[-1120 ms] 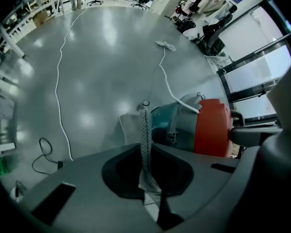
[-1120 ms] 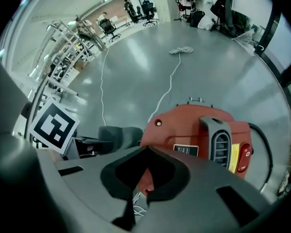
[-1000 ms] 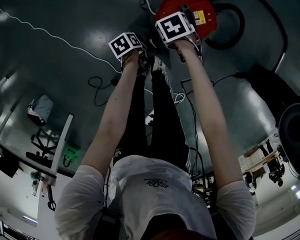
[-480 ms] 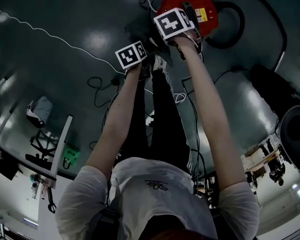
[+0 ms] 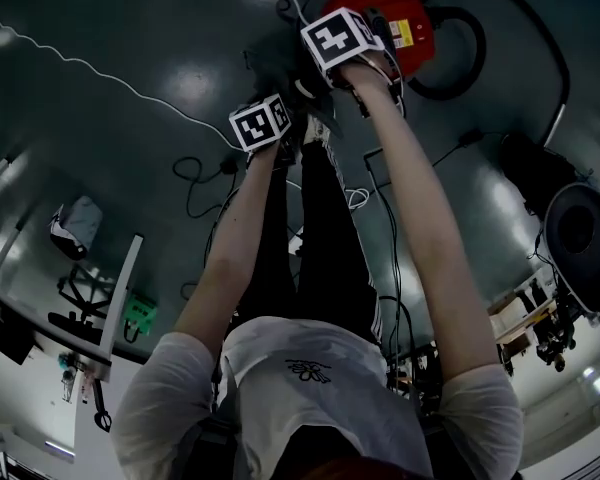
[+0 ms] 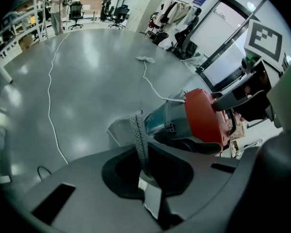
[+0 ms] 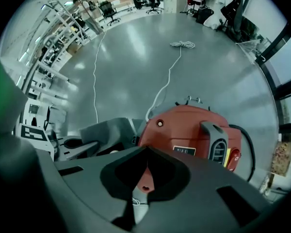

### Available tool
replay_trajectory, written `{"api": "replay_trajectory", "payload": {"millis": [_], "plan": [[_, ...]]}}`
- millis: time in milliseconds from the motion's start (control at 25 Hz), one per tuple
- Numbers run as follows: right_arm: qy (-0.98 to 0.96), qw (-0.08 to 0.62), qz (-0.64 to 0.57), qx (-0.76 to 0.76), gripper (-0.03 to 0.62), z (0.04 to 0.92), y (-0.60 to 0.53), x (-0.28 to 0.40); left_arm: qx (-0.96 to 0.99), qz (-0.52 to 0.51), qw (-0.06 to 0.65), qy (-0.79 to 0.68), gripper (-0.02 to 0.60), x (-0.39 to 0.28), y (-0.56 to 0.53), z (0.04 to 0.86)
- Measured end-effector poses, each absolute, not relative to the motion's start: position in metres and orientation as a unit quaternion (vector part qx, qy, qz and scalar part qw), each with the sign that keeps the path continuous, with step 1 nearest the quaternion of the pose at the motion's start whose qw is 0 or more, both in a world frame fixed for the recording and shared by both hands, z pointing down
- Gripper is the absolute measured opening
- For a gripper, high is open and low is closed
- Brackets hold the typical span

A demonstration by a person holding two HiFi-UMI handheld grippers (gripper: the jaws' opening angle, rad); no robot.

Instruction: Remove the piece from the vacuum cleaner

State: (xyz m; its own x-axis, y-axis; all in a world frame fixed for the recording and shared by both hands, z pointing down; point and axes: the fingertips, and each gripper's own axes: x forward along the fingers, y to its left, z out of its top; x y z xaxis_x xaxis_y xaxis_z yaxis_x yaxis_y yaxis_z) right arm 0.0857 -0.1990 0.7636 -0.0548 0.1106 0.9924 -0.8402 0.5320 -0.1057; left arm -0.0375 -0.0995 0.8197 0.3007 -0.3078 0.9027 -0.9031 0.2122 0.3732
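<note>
Since a second ago the left gripper has drawn back toward the person, while the right gripper has pushed further out over the red machine, so the two now sit wider apart. The grey floor spreads beneath both grippers. The vacuum cleaner, red on top with a grey-blue body below, lies directly ahead of the right gripper and ahead and to the right of the left one. Its black hose loops on the floor off to the right gripper's right side. The grey piece, a flat panel with a perforated edge, stands edge-on between the left gripper's jaws, which are pinched narrow onto it; it sits just beside the vacuum cleaner's body, on the right gripper's left, and whether it touches the body cannot be told. The right gripper's jaws are likewise drawn narrow, closed on a small red tab with a hole in it at the near edge of the vacuum cleaner. A thin white cable trails across the floor well ahead of the left gripper, off to its left.
</note>
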Motion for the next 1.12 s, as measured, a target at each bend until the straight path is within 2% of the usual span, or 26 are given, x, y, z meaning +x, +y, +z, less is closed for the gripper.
{"api": "replay_trajectory", "payload": {"millis": [320, 560, 840, 960, 1120], "plan": [[-0.621, 0.597, 0.405, 0.306, 0.009, 0.764, -0.202, 0.087, 0.626, 0.270, 0.545, -0.488, 0.018, -0.034, -0.097, 0.826], [-0.610, 0.621, 0.383, 0.308, 0.009, 0.761, -0.205, 0.093, 0.643, 0.272, 0.528, -0.485, 0.018, -0.034, -0.093, 0.823], [-0.628, 0.597, 0.383, 0.321, 0.009, 0.765, -0.198, 0.082, 0.672, 0.292, 0.505, -0.456, 0.018, -0.038, -0.097, 0.830], [-0.630, 0.616, 0.352, 0.314, 0.009, 0.766, -0.198, 0.079, 0.669, 0.305, 0.509, -0.448, 0.018, -0.041, -0.115, 0.839], [-0.612, 0.628, 0.377, 0.298, 0.009, 0.765, -0.198, 0.081, 0.660, 0.312, 0.513, -0.451, 0.018, -0.038, -0.124, 0.843]]}}
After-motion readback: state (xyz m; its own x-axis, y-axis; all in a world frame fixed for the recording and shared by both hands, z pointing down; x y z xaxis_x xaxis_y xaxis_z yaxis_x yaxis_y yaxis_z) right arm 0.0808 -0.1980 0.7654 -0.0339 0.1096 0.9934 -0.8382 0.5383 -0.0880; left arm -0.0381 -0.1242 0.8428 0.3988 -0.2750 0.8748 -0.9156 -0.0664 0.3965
